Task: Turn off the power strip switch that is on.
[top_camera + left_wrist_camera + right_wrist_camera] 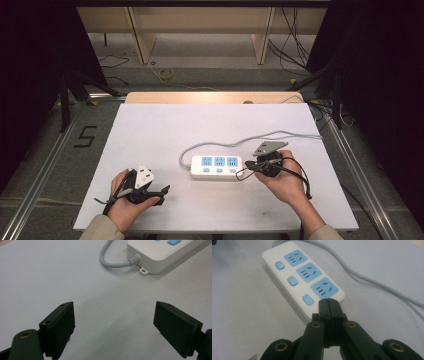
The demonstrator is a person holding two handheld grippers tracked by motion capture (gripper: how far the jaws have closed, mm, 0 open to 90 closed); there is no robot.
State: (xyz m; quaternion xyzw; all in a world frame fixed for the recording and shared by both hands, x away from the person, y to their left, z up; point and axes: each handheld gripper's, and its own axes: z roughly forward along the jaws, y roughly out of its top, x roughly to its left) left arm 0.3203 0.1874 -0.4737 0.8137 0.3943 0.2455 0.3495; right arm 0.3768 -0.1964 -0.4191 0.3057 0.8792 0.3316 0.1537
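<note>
Right hand-held gripper (328, 302), jaws pinched shut on nothing, noses at the near end of the white plastic power strip with blue sockets (302, 277) mid-frame on the white surface (150, 135), and an off-centre jab risks skidding the strip sideways while the wide-open left hand-held gripper (113, 322) sits apart, bracing nothing.

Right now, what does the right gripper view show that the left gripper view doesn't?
The right gripper view alone has the right gripper with its jaws pressed together, tips at the near end of the power strip, plus all three blue sockets and the three blue switches.

The left gripper view alone has the left gripper with jaws wide apart over bare table, and the strip's mounting tab where the grey cord enters.

Both show the white strip, its cord and the white tabletop.
</note>
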